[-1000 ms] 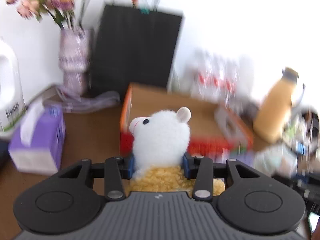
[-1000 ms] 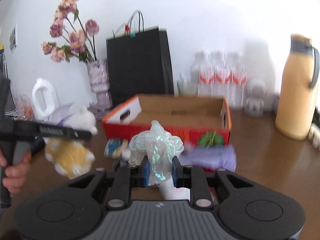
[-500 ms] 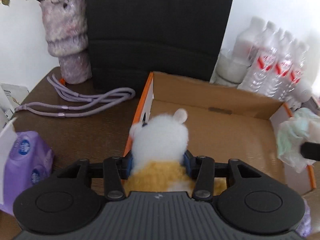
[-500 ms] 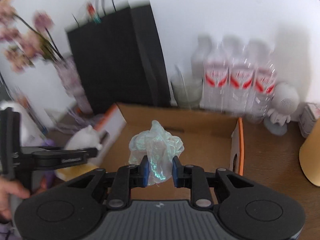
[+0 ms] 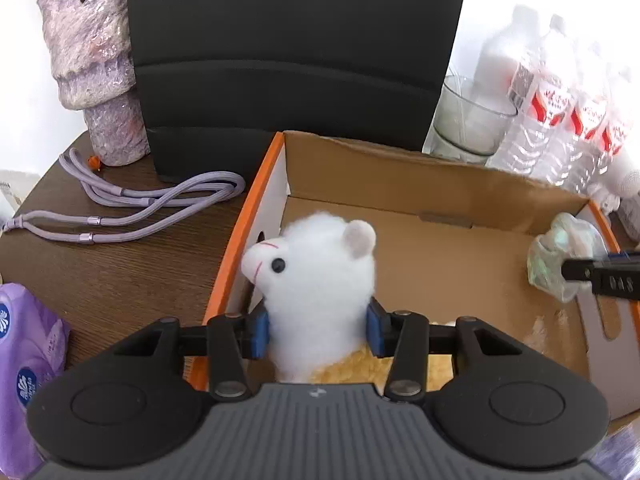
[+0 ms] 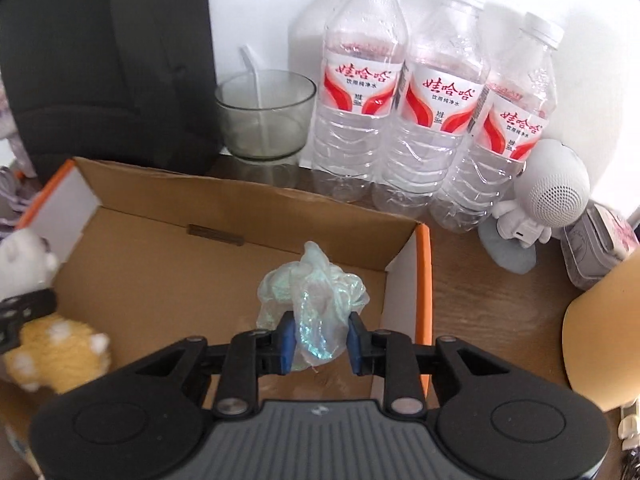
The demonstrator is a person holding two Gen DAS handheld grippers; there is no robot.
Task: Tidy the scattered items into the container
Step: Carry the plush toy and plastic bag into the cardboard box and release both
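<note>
My left gripper [image 5: 318, 332] is shut on a plush alpaca [image 5: 320, 280] with a white head and yellow body, held over the left end of the open cardboard box [image 5: 440, 196]. My right gripper [image 6: 318, 340] is shut on a crumpled iridescent mesh scrunchie [image 6: 314, 296], held over the right end of the same box [image 6: 240, 196]. The alpaca also shows at the left edge of the right wrist view [image 6: 60, 352]. The scrunchie and the right gripper's tip show at the right of the left wrist view [image 5: 560, 260].
A black paper bag [image 5: 288, 60] and a purple vase [image 5: 96, 64] stand behind the box. A lilac cord [image 5: 132, 208] and a purple tissue pack [image 5: 24, 364] lie left of it. A glass bowl [image 6: 264, 116], three water bottles [image 6: 432, 120] and a small white speaker figure [image 6: 548, 196] stand behind right.
Both grippers have moved forward and down over the box, each still holding its item. The view has closed in on the box's inside.
</note>
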